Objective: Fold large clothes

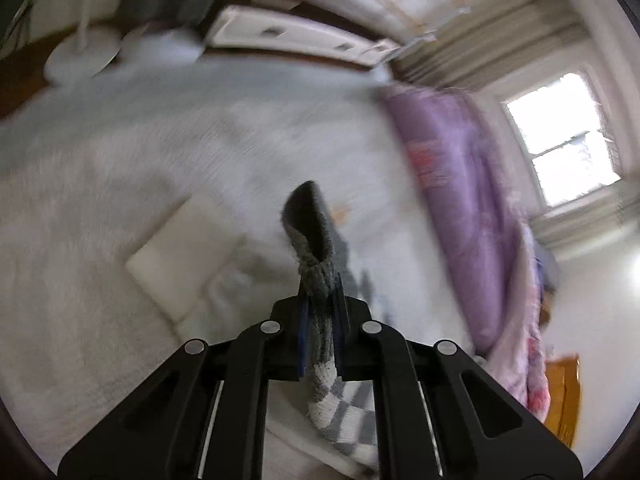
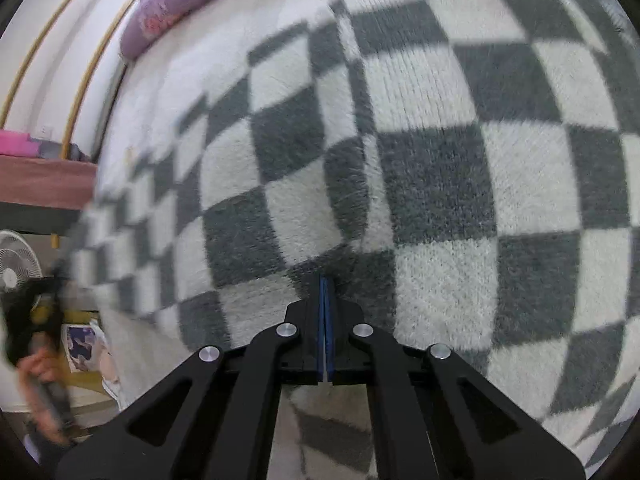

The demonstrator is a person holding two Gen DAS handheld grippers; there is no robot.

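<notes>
A grey-and-white checkered fleece garment (image 2: 400,160) fills most of the right wrist view, spread over the white bed. My right gripper (image 2: 325,284) is shut, its blue-padded tips pressed into the fabric; whether cloth sits between the pads is hidden. In the left wrist view, my left gripper (image 1: 320,300) is shut on a bunched grey edge of the same garment (image 1: 316,248), which sticks up past the fingertips and hangs down below them. That gripper is held above the white bed (image 1: 120,180).
A white pillow (image 1: 180,256) lies on the bed left of the left gripper. A purple quilt (image 1: 460,200) lies along the right; it also shows in the right wrist view (image 2: 172,4). A window (image 1: 560,140), a fan (image 2: 16,268) and a white drawer unit (image 1: 288,36) surround the bed.
</notes>
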